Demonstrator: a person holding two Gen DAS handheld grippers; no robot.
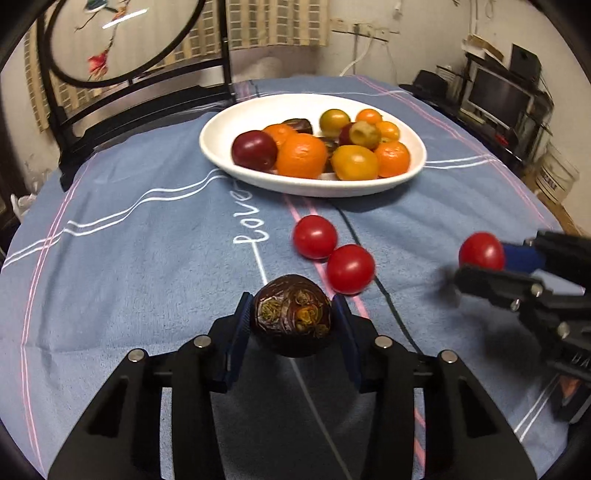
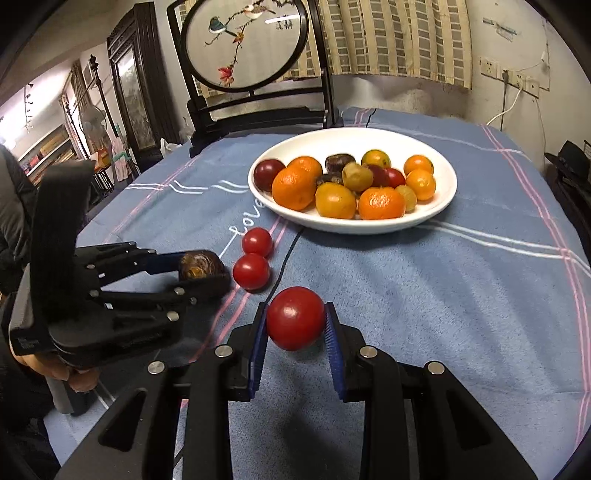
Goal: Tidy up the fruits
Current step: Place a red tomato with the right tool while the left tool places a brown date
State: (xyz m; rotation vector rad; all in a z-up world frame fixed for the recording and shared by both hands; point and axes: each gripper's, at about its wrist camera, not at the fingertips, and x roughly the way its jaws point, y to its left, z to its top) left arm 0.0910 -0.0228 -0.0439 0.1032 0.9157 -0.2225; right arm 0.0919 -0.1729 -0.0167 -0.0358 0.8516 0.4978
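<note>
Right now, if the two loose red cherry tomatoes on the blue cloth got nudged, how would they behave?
The two round red cherry tomatoes would probably roll, being near-spherical, though the fuzzy blue tablecloth may slow them. Their glossy skin hints they are slippery and easily squashed.

Warm indoor light, moderately bright w/ soft shadows under white bowl (image 1: pixel 221 147) and fruit, streak glare on round glass panel (image 1: pixel 122 22), strong fisheye bending + dark vignette at corners, motion blur on right gripper (image 1: pixel 480 266) in left-wrist view.
</note>
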